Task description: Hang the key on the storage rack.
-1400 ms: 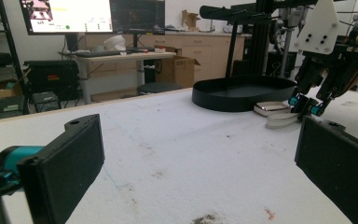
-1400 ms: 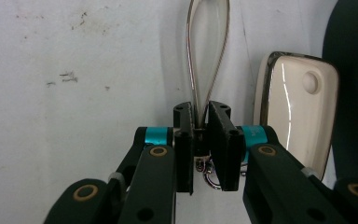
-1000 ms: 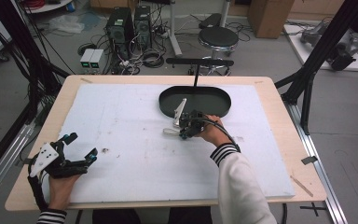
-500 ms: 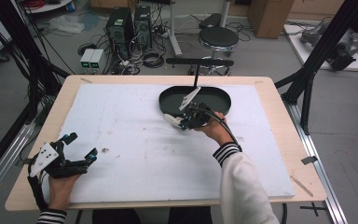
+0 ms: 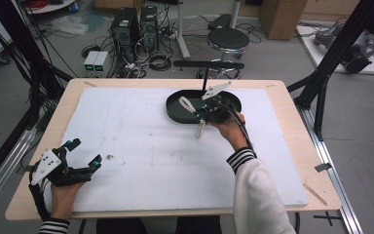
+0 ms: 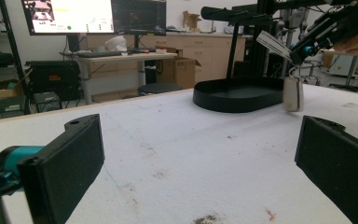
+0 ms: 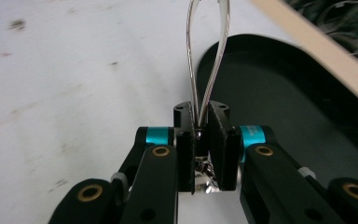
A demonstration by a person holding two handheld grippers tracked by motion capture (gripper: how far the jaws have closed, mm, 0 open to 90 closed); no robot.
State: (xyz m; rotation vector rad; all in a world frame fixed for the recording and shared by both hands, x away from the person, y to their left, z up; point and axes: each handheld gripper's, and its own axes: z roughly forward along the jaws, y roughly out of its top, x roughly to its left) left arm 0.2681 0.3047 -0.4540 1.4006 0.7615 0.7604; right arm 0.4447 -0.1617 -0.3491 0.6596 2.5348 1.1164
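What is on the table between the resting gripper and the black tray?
Nothing but bare white table cover, a little stained: the left gripper view shows it running from the open left gripper to the black tray.

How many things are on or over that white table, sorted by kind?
Black oval tray: 1
Metal tongs, held over the tray's edge: 1
Hand-held grippers, left gripper and right gripper: 2
Total: 4

We are in a lab: computers (image 5: 134, 25) and cables (image 5: 158, 61) crowd the floor behind our table (image 5: 282, 92), monitors (image 6: 93, 16) glow on a desk (image 6: 121, 58), with a black frame (image 5: 331, 68) around us.
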